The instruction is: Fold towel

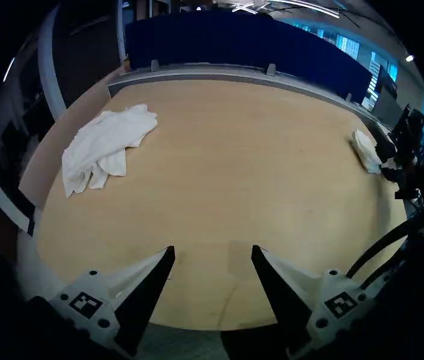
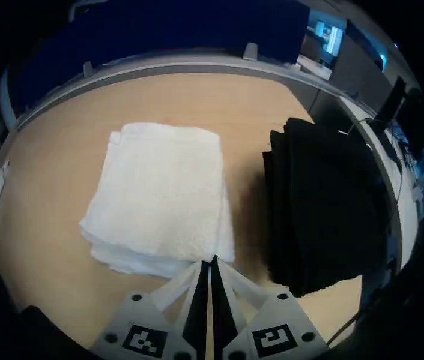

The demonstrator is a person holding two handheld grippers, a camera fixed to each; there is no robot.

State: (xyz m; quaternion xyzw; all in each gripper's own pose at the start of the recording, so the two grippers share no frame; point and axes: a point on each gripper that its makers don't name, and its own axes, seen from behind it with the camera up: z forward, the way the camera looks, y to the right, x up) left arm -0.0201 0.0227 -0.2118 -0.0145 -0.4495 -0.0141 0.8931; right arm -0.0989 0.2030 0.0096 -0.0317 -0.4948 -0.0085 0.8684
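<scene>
A crumpled white towel (image 1: 107, 147) lies at the far left of the wooden table (image 1: 242, 156) in the left gripper view. My left gripper (image 1: 212, 252) hangs open over the table's near edge, well short of that towel, with nothing between its fingers. A folded white towel stack (image 2: 161, 192) lies flat in front of my right gripper (image 2: 211, 262). That gripper is shut, its tips at the stack's near right corner, and no cloth shows between them. The left gripper view has the same folded stack (image 1: 366, 151) small at the far right.
A stack of folded black towels (image 2: 326, 204) sits just right of the white stack, near the table's right edge. A blue partition (image 1: 242, 42) runs along the table's far side. Dark equipment (image 1: 401, 144) crowds the right end. Bare wood (image 1: 242, 198) spans the table's middle.
</scene>
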